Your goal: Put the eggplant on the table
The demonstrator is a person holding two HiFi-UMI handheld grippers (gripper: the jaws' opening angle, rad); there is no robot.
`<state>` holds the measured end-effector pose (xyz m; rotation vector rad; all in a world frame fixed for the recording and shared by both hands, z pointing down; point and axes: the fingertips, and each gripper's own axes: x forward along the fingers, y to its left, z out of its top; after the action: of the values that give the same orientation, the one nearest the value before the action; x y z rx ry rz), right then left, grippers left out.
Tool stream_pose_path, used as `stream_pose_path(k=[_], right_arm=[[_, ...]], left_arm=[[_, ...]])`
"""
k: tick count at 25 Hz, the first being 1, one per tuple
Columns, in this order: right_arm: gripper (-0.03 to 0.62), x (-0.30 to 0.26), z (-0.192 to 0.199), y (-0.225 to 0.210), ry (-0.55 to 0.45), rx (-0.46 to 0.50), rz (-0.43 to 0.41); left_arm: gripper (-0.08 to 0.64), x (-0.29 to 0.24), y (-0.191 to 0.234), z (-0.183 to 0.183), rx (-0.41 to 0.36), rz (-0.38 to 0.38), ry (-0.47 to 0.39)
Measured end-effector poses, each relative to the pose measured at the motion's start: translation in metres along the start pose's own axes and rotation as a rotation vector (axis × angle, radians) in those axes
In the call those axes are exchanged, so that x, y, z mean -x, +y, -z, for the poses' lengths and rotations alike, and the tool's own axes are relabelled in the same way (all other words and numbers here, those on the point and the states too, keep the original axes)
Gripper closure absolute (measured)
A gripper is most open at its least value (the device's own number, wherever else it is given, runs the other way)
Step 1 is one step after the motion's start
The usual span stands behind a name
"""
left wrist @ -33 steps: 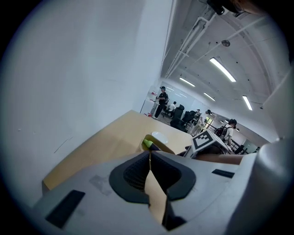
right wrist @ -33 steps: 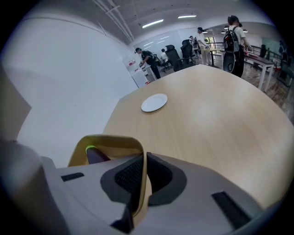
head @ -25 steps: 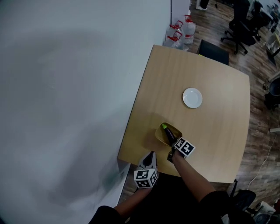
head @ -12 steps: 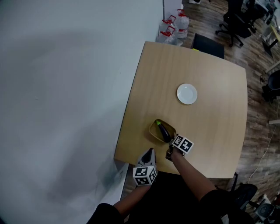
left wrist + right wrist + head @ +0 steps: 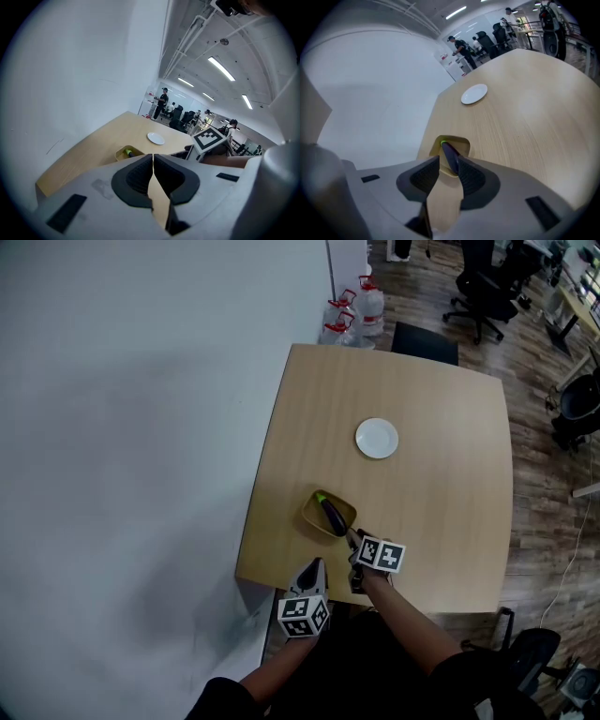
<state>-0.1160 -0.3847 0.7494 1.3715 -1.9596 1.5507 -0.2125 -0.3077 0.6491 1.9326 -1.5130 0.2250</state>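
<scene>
A dark purple eggplant point(image 5: 333, 515) with a green stem end lies in a yellow bowl point(image 5: 312, 517) near the table's front left corner. My right gripper point(image 5: 353, 542) hovers just behind the bowl, and its jaws are opening. In the right gripper view the eggplant point(image 5: 449, 154) lies in the bowl point(image 5: 462, 142) just past my right gripper point(image 5: 447, 162); the pads do not press on it. My left gripper point(image 5: 317, 566) hangs at the table's front edge, shut and holding nothing. Its own view shows the left gripper point(image 5: 153, 157) with pads together and the bowl point(image 5: 123, 153) beyond.
A small white plate point(image 5: 377, 439) sits mid-table on the wooden table point(image 5: 441, 474). A white wall runs along the table's left side. Water bottles point(image 5: 352, 310) and office chairs point(image 5: 478, 287) stand beyond the far edge.
My right gripper has let go of the eggplant, which stays in the bowl, and has drawn back and up from it. The left gripper has shifted a little.
</scene>
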Motion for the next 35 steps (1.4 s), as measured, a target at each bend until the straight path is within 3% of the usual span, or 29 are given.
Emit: stream_pose_path(k=[8, 10, 14, 18, 22, 26, 30, 33, 35], right_arm=[[0.410, 0.089, -0.011, 0.046, -0.130, 0.337, -0.116], [0.408, 0.119, -0.011, 0.055, -0.169, 0.397, -0.139], [0.408, 0.178, -0.004, 0.062, -0.241, 0.498, -0.157], [0.423, 0.240, 0.007, 0.055, -0.318, 0.584, -0.147], [0.519, 0.292, 0.016, 0.030, -0.392, 0.602, -0.112], [0.529, 0.337, 0.014, 0.007, -0.481, 0.551, -0.096], [0.531, 0.371, 0.020, -0.019, -0.574, 0.567, 0.000], [0.532, 0.391, 0.025, -0.038, -0.613, 0.560, 0.036], [0.532, 0.403, 0.028, -0.048, -0.623, 0.567, 0.052]], left_arm=[[0.540, 0.042, -0.026, -0.010, -0.016, -0.030, -0.094], [0.540, 0.052, -0.042, -0.018, -0.034, 0.014, -0.127], [0.540, 0.070, -0.090, -0.027, -0.191, 0.118, -0.181], [0.540, 0.091, -0.124, -0.028, -0.176, 0.150, -0.233], [0.540, 0.109, -0.161, -0.027, -0.213, 0.162, -0.297], [0.540, 0.120, -0.193, -0.022, -0.260, 0.195, -0.310], [0.540, 0.128, -0.207, -0.013, -0.331, 0.203, -0.319], [0.540, 0.132, -0.225, -0.010, -0.405, 0.216, -0.349], [0.540, 0.132, -0.238, -0.008, -0.412, 0.235, -0.353]])
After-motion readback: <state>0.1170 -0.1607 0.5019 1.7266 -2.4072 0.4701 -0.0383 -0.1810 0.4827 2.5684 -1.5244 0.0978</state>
